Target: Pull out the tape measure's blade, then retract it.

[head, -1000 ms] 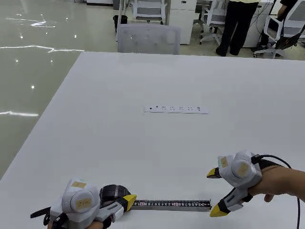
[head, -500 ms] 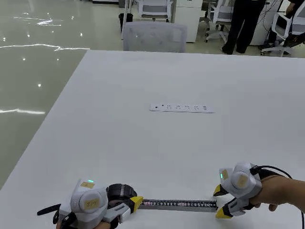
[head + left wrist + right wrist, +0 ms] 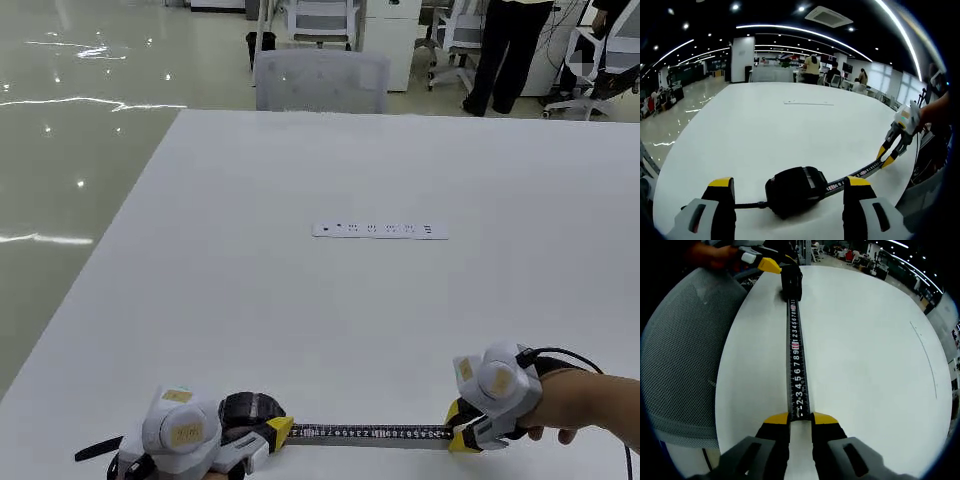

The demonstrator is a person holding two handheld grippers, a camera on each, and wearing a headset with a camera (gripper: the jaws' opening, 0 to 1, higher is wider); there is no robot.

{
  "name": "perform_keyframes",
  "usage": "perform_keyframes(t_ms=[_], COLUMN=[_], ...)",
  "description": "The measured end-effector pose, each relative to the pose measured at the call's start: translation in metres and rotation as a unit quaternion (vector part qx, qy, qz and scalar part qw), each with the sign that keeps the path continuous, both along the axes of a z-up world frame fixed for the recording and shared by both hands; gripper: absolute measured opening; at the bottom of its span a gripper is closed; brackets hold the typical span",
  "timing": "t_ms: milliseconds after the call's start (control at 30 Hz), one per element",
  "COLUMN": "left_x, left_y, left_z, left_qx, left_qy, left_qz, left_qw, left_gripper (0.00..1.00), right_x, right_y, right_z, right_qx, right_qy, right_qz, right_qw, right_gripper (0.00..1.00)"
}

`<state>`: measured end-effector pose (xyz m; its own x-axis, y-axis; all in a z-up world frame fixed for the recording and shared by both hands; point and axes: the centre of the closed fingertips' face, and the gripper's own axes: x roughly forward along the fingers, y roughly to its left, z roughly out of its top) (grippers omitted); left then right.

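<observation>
A black tape measure case lies on the white table near its front edge. Its blade is pulled out to the right, flat on the table. My left gripper is open, with a jaw on either side of the case and a small gap on both sides. My right gripper is shut on the blade's free end. In the right gripper view the numbered blade runs from the right gripper straight to the case.
A white power strip lies mid-table. A grey chair stands at the far edge, and a person stands beyond it. A grey mesh chair back sits just off the table's front edge.
My right gripper was open beside the blade's end a second ago and has shut on it. The left gripper stays around the case.
</observation>
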<state>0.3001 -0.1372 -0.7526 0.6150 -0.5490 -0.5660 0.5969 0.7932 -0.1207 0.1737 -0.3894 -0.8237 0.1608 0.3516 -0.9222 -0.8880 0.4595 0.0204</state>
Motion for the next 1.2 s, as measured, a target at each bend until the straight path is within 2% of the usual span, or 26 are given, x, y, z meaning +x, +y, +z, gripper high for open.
perform_keyframes(t_ms=[167,267,467,567,633,667,767,900,1033,1200], left_x=[-0.001,-0.003,-0.001,-0.002,-0.002,-0.003,-0.003,-0.002,-0.003,-0.003], left_y=[0.002,0.000,-0.009,-0.012,-0.012,-0.013,-0.015,-0.017,-0.018,-0.017], left_z=[-0.005,-0.009,-0.019,-0.023,-0.027,-0.029,-0.032,-0.034,-0.036,-0.036], left_qx=[0.005,0.010,0.018,0.015,0.017,0.012,0.007,0.011,0.028,0.029], left_qy=[0.011,0.023,0.033,0.045,0.049,0.057,0.067,0.069,0.065,0.066], left_qz=[0.007,0.003,0.004,0.009,0.013,0.016,0.024,0.033,0.033,0.032], left_qw=[0.9999,0.9997,0.9993,0.9989,0.9986,0.9982,0.9974,0.9970,0.9969,0.9969], left_gripper=[0.80,0.67,0.67,0.66,0.59,0.59,0.59,0.58,0.59,0.59], right_x=[-0.001,0.000,0.001,0.001,0.001,0.001,0.000,0.000,0.001,0.001], right_y=[0.002,0.000,-0.001,0.000,-0.001,-0.001,-0.001,-0.002,-0.003,-0.003], right_z=[-0.001,-0.001,-0.001,-0.001,-0.001,-0.001,-0.001,-0.001,-0.003,-0.003], right_qx=[-0.018,-0.015,-0.020,-0.019,-0.017,-0.016,-0.014,-0.017,-0.016,-0.016], right_qy=[0.003,0.008,0.013,0.012,0.011,0.011,0.010,0.010,0.011,0.010], right_qz=[-0.007,-0.021,-0.033,-0.037,-0.039,-0.040,-0.044,-0.043,-0.046,-0.045], right_qw=[0.9998,0.9996,0.9992,0.9991,0.9990,0.9990,0.9989,0.9989,0.9988,0.9988], right_gripper=[0.14,0.14,0.14,0.14,0.14,0.14,0.14,0.14,0.14,0.14])
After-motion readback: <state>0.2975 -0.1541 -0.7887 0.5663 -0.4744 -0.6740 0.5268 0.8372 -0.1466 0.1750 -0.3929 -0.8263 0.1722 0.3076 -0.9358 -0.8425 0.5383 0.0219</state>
